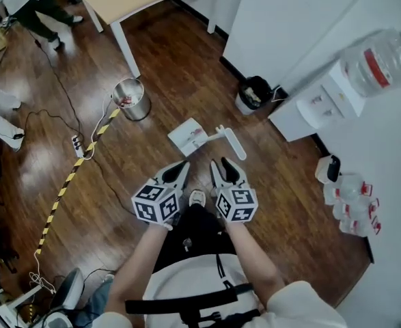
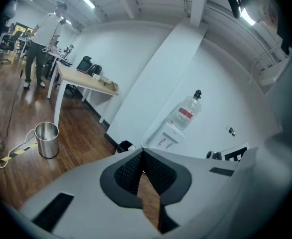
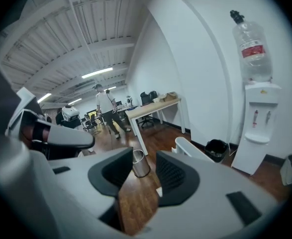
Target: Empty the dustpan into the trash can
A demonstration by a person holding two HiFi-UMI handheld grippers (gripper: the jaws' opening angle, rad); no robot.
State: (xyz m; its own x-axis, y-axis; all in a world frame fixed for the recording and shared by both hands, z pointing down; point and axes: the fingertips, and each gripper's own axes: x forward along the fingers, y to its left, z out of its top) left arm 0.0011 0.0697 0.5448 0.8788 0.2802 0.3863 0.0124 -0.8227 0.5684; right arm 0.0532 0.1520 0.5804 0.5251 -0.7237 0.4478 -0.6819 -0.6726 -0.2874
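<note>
While flat on the floor (image 1: 186, 67), white red-flecked dustpan (image 1: 188, 136); left hand-held gripper (image 1: 184, 163) clenched empty, right hand-held gripper (image 1: 219, 161) released.

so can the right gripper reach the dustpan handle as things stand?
Probably yes. The handle sits just ahead of the right gripper, with only bare floor between them. Its fingers stand apart and empty, so a reach forward and down should do.

A white dustpan (image 1: 188, 136) lies flat on the wooden floor (image 1: 186, 67), its long handle (image 1: 233, 144) pointing right. A shiny metal trash can (image 1: 130, 100) stands upright and open-topped, well apart from it.
</note>
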